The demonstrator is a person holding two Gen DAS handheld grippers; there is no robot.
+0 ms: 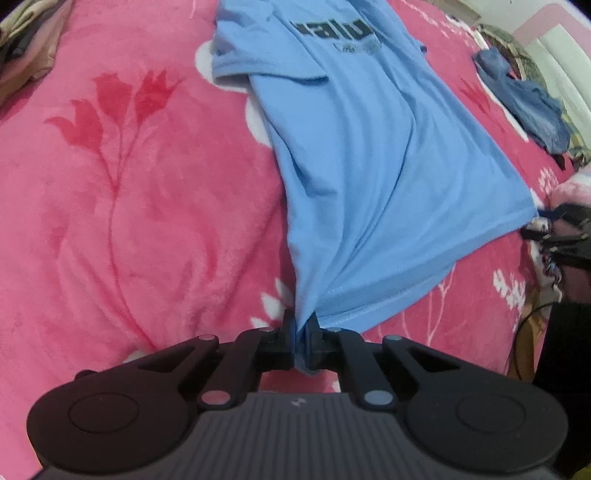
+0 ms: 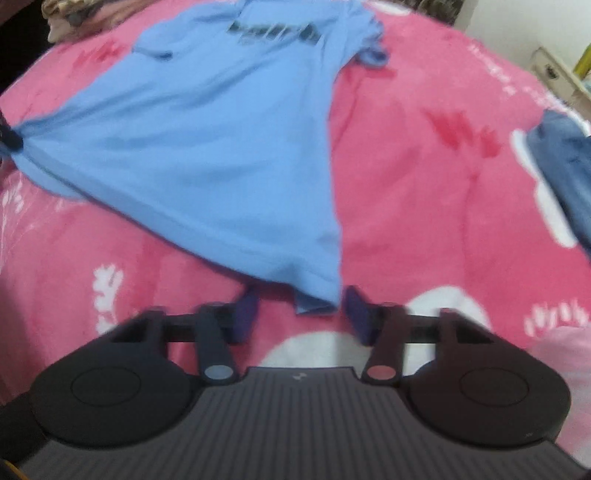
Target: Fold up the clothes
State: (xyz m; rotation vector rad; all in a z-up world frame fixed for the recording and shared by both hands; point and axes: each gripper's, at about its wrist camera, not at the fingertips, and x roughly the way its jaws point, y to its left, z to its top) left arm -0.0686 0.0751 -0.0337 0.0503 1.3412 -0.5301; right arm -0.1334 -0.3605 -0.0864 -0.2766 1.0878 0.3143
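A light blue T-shirt [image 1: 373,155] with dark chest lettering lies spread on a pink floral blanket [image 1: 140,206]. My left gripper [image 1: 303,334] is shut on one bottom hem corner, and the cloth bunches into folds there. In the right wrist view, which is blurred, the T-shirt [image 2: 221,155] stretches away from me. My right gripper [image 2: 301,314] is open, with the other hem corner lying between its blue fingertips [image 2: 245,312]. The left gripper [image 2: 11,136] shows at the far left edge, pinching its corner. The right gripper [image 1: 554,225] appears at the shirt's right corner.
A dark blue denim garment [image 1: 524,99] [image 2: 565,177] lies crumpled on the blanket's right side. A pile of other clothes [image 1: 26,44] [image 2: 74,18] sits at the far left. A pale cabinet [image 2: 557,74] stands beyond the bed.
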